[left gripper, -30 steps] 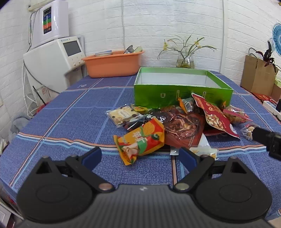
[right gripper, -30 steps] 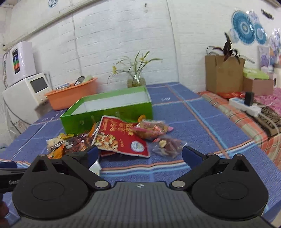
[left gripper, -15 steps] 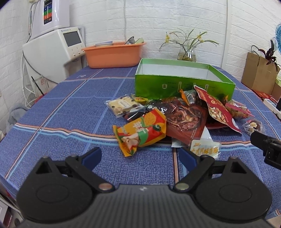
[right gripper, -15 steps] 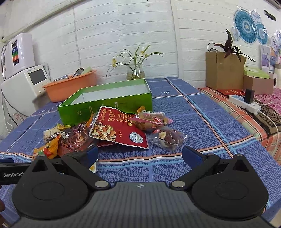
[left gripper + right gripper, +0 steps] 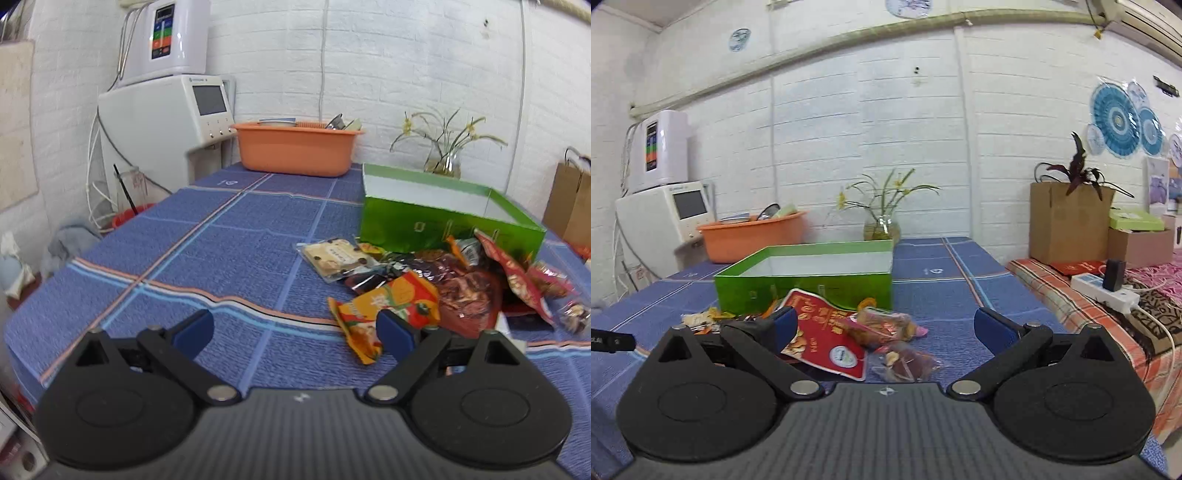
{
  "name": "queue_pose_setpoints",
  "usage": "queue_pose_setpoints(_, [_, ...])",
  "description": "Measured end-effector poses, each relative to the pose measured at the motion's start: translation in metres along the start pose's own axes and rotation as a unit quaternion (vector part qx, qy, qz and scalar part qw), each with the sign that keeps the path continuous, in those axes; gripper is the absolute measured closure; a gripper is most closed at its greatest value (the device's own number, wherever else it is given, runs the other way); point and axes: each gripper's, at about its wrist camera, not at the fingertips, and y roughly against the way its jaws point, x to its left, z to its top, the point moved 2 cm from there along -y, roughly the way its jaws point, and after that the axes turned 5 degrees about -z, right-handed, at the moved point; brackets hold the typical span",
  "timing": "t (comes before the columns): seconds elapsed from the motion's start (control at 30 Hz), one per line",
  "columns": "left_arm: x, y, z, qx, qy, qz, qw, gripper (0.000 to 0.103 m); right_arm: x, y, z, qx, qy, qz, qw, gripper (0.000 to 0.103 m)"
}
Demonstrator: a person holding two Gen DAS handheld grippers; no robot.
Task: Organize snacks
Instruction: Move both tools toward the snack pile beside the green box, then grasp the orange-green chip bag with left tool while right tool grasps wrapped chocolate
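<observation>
Snack pile sits on the blue cloth (image 5: pixel 236 236) right in front of the green box (image 5: pixel 443 218), which is open on top and looks empty inside.

Key thing for the next grab imo: the orange pack (image 5: pixel 388 306) is the nearest bit of the pile to the left claw (image 5: pixel 295 330), but it lies off to the right of the gap, its corner just behind the right finger (image 5: pixel 395 330). Long axis runs diagonal, near-left end to far-right end. So the left claw prob needs to swing right before closing, else it pinches nothing but air. Left claw is spread wide, nothing btw the fingers.

Right claw (image 5: pixel 884 326) is also spread wide w/ nothing pinched. It's closer to the other side of the pile: red nut bag (image 5: pixel 827 339) and a small clear pack (image 5: pixel 905 363) lie straight ahead btw its fingers, low and flat on the cloth.

Other stuff: cookie pack (image 5: pixel 334 254) at the pile's left edge, dark red pack (image 5: pixel 469 291) under/behind the orange one. Packs overlap, so pulling one may drag its neighbours. The orange tub (image 5: pixel 295 147) and the vase (image 5: pixel 882 225) are well behind the box, not in the way.
</observation>
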Motion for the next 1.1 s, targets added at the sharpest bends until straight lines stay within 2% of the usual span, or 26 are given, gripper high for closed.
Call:
queue_pose_setpoints(0.1, [-0.008, -0.011, 0.001, 0.010, -0.044, 0.000, 0.9990, 0.014, -0.005, -0.017, 0.000, 0.031, -0.001, 0.029, 0.999, 0.000])
queue_pose_setpoints(0.27, [-0.026, -0.022, -0.003, 0.025, -0.075, -0.072, 0.9943, 0.014, -0.009, -0.034, -0.002, 0.085, 0.007, 0.052, 0.995, 0.000])
queue_pose_setpoints(0.47, [-0.038, -0.041, 0.002, 0.017, -0.118, -0.111, 0.9866, 0.014, -0.012, -0.043, 0.002, 0.093, 0.042, 0.059, 0.993, 0.000])
queue_pose_setpoints(0.6, [-0.036, -0.054, 0.009, 0.024, -0.166, -0.166, 0.9718, 0.014, -0.015, -0.052, 0.003, 0.103, 0.054, 0.080, 0.990, 0.000])
queue_pose_setpoints(0.73, [-0.030, -0.072, 0.009, 0.081, -0.164, -0.230, 0.9558, 0.014, -0.021, -0.062, -0.002, 0.126, 0.029, 0.102, 0.986, 0.000])
queue_pose_setpoints(0.87, [-0.028, -0.085, 0.009, 0.100, -0.179, -0.227, 0.9520, 0.014, -0.021, -0.074, -0.005, 0.139, 0.026, 0.098, 0.985, 0.000])
queue_pose_setpoints(1.1, [-0.030, -0.093, 0.009, 0.118, -0.188, -0.256, 0.9410, 0.014, -0.020, -0.103, -0.009, 0.172, 0.046, 0.097, 0.979, 0.000])
